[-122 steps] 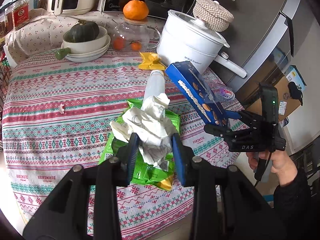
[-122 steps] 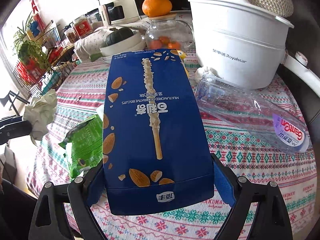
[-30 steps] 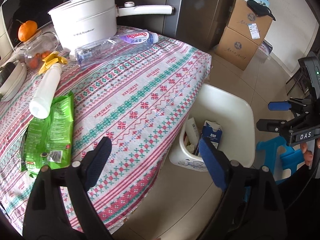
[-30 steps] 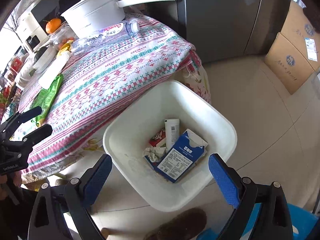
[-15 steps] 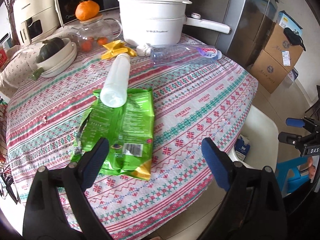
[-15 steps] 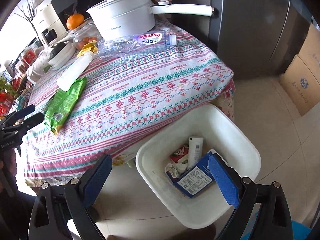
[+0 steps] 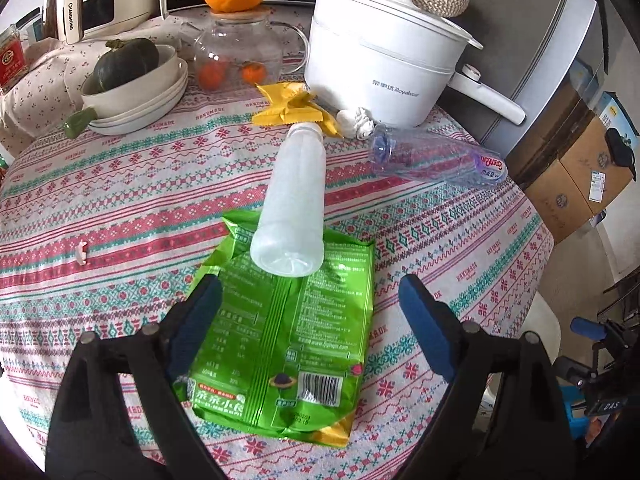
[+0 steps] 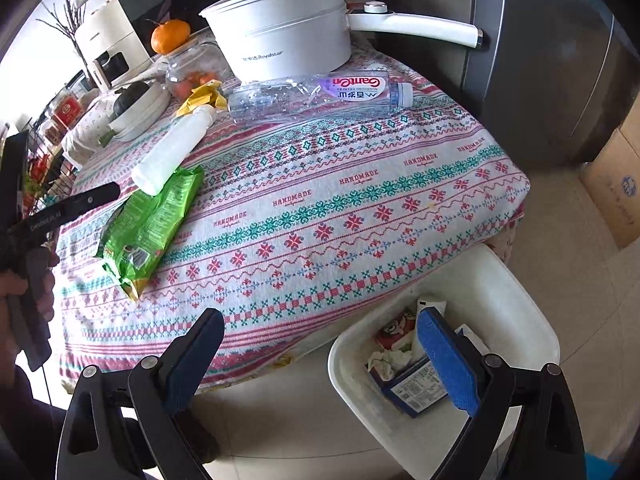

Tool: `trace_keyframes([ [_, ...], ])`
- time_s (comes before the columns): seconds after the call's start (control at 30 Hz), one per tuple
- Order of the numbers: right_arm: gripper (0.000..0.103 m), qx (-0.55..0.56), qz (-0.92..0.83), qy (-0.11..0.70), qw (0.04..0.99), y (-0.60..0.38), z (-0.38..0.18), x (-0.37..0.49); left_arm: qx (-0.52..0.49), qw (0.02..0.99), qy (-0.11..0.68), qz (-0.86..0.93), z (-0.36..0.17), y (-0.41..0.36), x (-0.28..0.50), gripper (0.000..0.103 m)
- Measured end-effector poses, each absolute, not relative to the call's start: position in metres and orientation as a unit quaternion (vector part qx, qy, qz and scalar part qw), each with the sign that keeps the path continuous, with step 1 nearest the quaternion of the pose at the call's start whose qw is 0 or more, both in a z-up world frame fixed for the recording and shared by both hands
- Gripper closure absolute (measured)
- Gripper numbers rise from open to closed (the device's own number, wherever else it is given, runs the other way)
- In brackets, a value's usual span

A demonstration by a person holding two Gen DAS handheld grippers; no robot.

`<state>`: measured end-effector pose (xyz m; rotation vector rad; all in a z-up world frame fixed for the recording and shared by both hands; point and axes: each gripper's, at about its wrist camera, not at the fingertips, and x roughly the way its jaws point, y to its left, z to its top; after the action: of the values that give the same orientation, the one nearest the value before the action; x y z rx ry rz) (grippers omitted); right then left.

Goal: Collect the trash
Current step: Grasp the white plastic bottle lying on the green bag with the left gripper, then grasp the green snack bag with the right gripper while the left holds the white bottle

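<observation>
My left gripper is open and empty, its jaws straddling a green snack bag on the patterned tablecloth. A white bottle lies with its base on the bag's far end. A clear water bottle, a yellow wrapper and a crumpled white wad lie near the pot. My right gripper is open and empty over the table's edge, next to a white bin on the floor that holds a blue box, a tissue and cartons. The bag and water bottle show there too.
A white electric pot with a long handle, a glass jar topped by an orange, and stacked bowls with a green squash stand at the table's back. Cardboard boxes sit on the floor at right, beside a grey fridge.
My left gripper has swung from the bin side back over the table and closer to the green bag. My right gripper has moved back from the bin toward the table edge. Both stay open.
</observation>
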<state>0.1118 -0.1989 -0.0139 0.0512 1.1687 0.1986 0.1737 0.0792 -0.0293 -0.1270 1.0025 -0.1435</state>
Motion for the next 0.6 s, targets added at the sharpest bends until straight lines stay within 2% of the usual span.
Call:
trace_keyframes([
  [0.27, 0.005, 0.022, 0.092, 0.567, 0.819, -0.193, -0.03, 0.138, -0.082, 0.862, 0.498, -0.043, -0.055, 0.073, 0.22, 0.03],
  [0.33, 0.005, 0.028, 0.091, 0.566, 0.819, -0.195, -0.03, 0.141, -0.081, 0.858, 0.505, -0.039, -0.061, 0.073, 0.224, 0.044],
  [0.4, 0.005, 0.034, 0.09, 0.565, 0.819, -0.196, -0.029, 0.143, -0.076, 0.853, 0.515, -0.037, -0.068, 0.072, 0.224, 0.049],
  [0.6, 0.005, 0.035, 0.08, 0.564, 0.821, -0.195, -0.03, 0.143, -0.075, 0.857, 0.508, -0.043, -0.058, 0.074, 0.211, 0.05],
])
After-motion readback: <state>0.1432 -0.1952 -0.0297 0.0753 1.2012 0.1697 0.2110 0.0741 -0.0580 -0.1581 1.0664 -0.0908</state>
